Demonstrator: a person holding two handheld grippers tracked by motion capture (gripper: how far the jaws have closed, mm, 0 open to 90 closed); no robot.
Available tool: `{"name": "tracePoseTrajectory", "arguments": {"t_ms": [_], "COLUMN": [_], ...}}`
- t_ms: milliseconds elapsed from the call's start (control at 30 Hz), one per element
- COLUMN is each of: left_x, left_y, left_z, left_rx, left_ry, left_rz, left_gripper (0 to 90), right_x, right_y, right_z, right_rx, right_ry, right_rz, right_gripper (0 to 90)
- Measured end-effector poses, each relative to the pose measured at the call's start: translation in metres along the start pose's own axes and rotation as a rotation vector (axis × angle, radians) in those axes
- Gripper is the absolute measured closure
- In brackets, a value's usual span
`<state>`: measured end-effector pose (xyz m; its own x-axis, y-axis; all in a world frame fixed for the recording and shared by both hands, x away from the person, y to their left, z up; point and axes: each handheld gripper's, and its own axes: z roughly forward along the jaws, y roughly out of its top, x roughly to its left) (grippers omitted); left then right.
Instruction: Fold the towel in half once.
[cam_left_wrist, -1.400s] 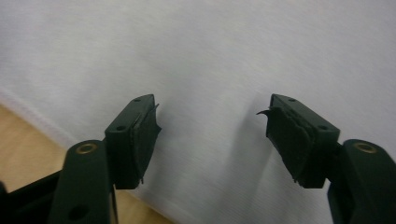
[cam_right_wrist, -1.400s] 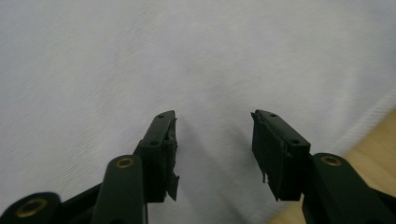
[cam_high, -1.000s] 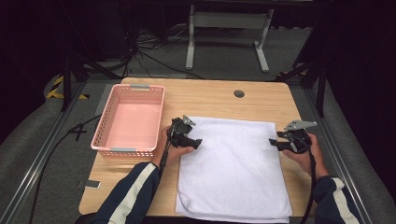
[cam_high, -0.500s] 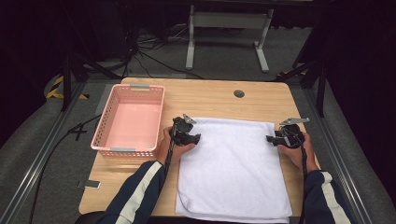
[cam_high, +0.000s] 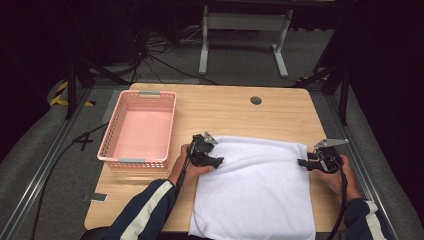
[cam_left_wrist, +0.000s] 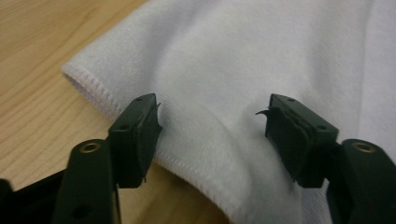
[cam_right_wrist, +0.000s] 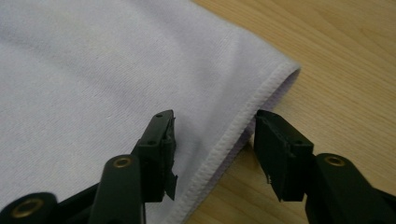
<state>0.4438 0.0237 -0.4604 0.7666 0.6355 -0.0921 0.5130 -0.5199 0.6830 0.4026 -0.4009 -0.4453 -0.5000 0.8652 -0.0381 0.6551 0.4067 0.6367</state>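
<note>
Both hand-held grippers lowered | towel (cam_high: 255, 190) hem between open jaws

So the towel (cam_high: 260, 190) is lying on the table's (cam_high: 225, 107) near right part, basket (cam_high: 137, 129) sitting just left of it, grippers flanking its far corners.

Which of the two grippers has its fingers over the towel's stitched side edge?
The right gripper: its fingers straddle the white towel's hem. The left gripper sits over a soft fold.
</note>
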Motion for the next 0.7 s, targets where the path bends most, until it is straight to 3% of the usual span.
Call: {"name": "tracePoseTrajectory", "arguments": {"t_ms": [33,100,133,167,233,400,600,700], "left_x": [0.004,0.008,0.012,0.017,0.025,0.044,0.047,0.047], "left_y": [0.003,0.005,0.008,0.01,0.012,0.016,0.018,0.018], "left_z": [-0.001,0.002,0.001,0.002,0.005,0.018,0.021,0.022], "left_rx": [0.012,-0.016,-0.025,-0.025,-0.032,-0.026,-0.032,-0.032], "left_ry": [0.006,0.033,0.063,0.084,0.089,0.129,0.152,0.147], "left_rz": [0.001,-0.026,-0.015,-0.044,-0.08,-0.129,-0.109,-0.109], "left_gripper": [31.6,29.4,28.8,28.6,26.8,25.5,23.5,23.1], "right_x": [-0.002,-0.004,-0.005,-0.006,-0.008,-0.014,-0.016,-0.016], "right_y": [0.0,0.003,0.004,0.007,0.012,0.024,0.029,0.03], "right_z": [0.0,0.001,0.001,0.003,0.004,0.012,0.029,0.031], "right_rx": [-0.004,-0.02,-0.027,-0.041,-0.073,-0.086,-0.047,-0.053], "right_ry": [-0.003,-0.019,-0.025,-0.038,-0.053,-0.082,-0.075,-0.062], "right_rz": [0.003,0.014,0.015,0.021,0.025,0.068,0.095,0.107], "right_gripper": [48.7,49.8,50.2,50.5,51.0,49.2,45.2,44.7]}}
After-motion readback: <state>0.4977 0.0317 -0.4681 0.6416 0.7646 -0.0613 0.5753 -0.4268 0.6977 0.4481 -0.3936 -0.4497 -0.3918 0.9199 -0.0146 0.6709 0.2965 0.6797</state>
